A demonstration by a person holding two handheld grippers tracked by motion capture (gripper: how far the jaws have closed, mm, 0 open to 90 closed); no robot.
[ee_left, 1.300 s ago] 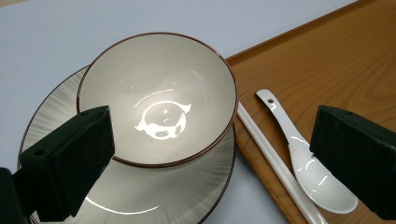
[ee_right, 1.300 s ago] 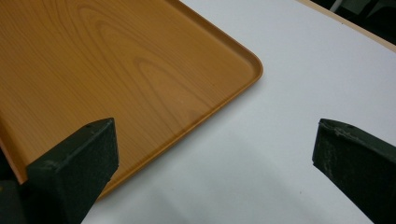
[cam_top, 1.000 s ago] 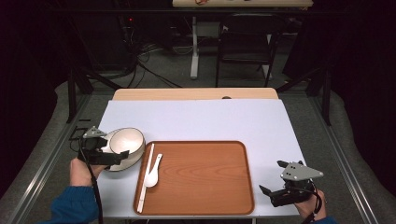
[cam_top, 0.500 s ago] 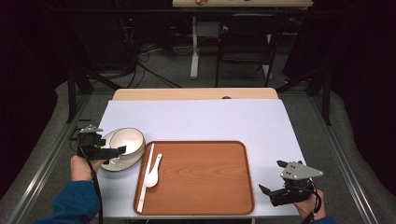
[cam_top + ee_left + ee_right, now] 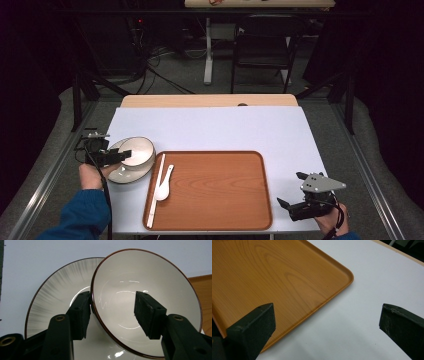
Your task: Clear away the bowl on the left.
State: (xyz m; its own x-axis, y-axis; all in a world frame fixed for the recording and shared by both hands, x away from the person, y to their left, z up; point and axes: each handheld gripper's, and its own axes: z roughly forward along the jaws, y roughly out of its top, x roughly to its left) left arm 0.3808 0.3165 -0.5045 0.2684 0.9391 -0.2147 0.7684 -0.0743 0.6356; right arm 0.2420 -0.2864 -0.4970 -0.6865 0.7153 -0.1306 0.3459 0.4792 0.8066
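Observation:
A white bowl [image 5: 140, 151] with a dark rim leans tilted on a grey-streaked plate [image 5: 121, 175] at the table's left. My left gripper [image 5: 125, 156] straddles the bowl's near rim. In the left gripper view one pad [image 5: 81, 315] lies against the outside of the bowl [image 5: 150, 285], while the other pad [image 5: 147, 315] stands inside it, apart from the wall. Its jaws have just been closing with the rim between them, over the plate [image 5: 55, 290]. My right gripper [image 5: 290, 189] rests open at the front right, nothing between its jaws [image 5: 324, 322].
A wooden tray [image 5: 215, 195] lies mid-table, its corner [image 5: 274, 277] in front of the right gripper. A white spoon [image 5: 163, 186] and a long chopstick [image 5: 155, 195] lie along the tray's left side. Bare white table [image 5: 225, 125] stretches behind.
My left gripper has sunk a little and shifted left onto the bowl's rim, and its jaws have narrowed around it. The right gripper has stayed put.

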